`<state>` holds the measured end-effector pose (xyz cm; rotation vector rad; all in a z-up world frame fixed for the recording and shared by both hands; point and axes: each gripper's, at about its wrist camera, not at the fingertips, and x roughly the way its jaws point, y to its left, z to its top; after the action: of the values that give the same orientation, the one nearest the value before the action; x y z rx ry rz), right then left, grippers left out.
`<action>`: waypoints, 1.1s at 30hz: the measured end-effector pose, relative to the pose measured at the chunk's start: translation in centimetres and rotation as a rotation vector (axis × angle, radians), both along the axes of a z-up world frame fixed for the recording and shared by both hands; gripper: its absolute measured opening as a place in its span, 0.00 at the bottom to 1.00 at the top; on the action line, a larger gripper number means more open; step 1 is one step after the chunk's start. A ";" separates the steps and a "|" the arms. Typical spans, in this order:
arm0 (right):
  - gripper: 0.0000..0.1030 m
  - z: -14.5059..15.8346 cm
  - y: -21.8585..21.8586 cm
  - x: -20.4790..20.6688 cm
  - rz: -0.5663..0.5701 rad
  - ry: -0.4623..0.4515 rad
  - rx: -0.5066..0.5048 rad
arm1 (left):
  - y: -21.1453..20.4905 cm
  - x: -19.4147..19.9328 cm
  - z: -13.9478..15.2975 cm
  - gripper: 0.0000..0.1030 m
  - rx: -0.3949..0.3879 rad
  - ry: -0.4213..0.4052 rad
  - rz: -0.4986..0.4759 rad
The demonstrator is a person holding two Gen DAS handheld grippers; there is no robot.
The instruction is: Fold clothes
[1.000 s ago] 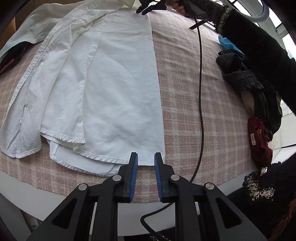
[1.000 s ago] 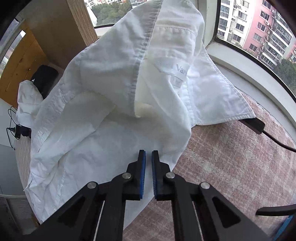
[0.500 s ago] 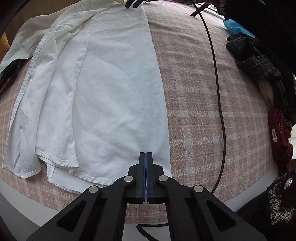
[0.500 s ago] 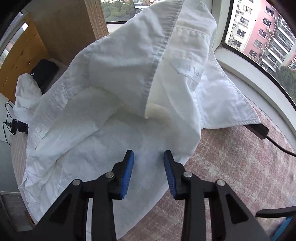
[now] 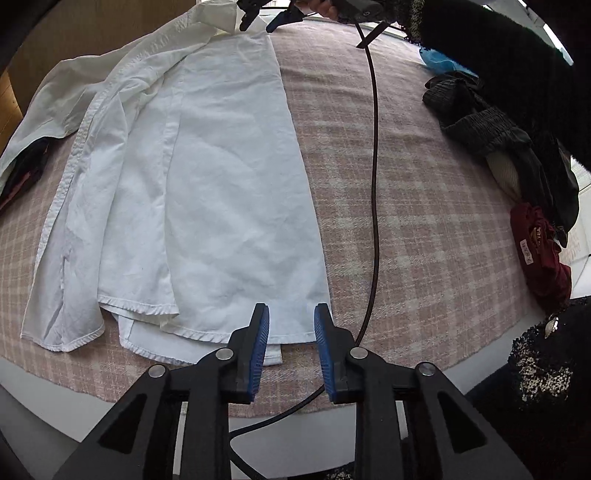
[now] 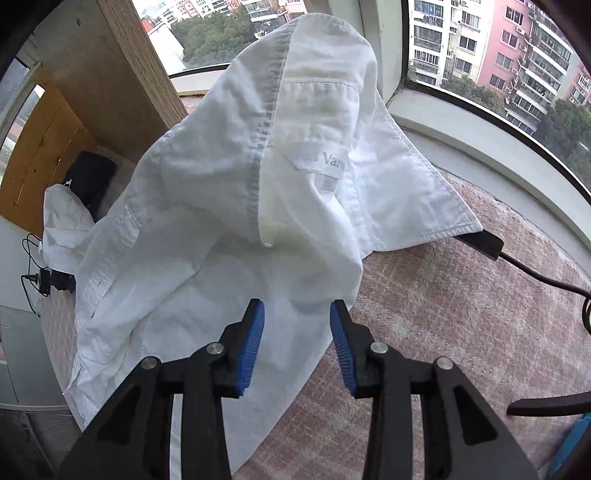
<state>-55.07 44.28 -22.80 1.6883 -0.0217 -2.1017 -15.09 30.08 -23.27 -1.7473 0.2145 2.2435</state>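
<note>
surface: pink plaid cloth (image 5: 424, 221), white shirt (image 5: 229, 177) spread flat | room: window (image 6: 480, 55) (apartment blocks outside) | left gripper (image 5: 291, 321), right gripper (image 6: 297, 314): jaws opening, pads clear of fabric

The white shirt (image 5: 221, 177) covers part of a dark garment (image 5: 26, 166) at the left edge, which cuts it off. The shirt's neck label (image 6: 321, 160) is partly folded, its lettering unreadable. The top edge crops the right claw (image 5: 258, 14).

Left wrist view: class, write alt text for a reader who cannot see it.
A white shirt, one side folded in lengthwise, lies on a pink checked cloth. The left gripper hovers at its hem, jaws opening on nothing. A black cable runs alongside.
</note>
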 end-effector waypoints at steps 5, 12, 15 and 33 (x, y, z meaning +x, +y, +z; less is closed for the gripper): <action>0.48 -0.9 -0.5 0.4 0.001 -0.047 -0.047 | 3.3 -0.1 -2.5 0.46 -0.196 0.066 -0.105; 0.48 -0.4 0.4 -0.3 -0.038 -0.070 -0.048 | -0.3 -2.4 -2.6 0.00 -0.018 -0.026 0.051; 0.51 1.1 2.7 -1.4 -0.061 -0.025 -0.031 | -1.5 -2.8 -1.8 0.00 0.026 -0.026 0.085; 0.02 6.5 7.6 -1.6 -0.178 0.036 -0.298 | -11.3 -3.9 7.3 0.00 0.146 0.134 0.274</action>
<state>-56.67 51.91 -16.30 1.5166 -0.4669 -2.1282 -19.03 18.74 -16.01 -1.6362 -0.1687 2.4983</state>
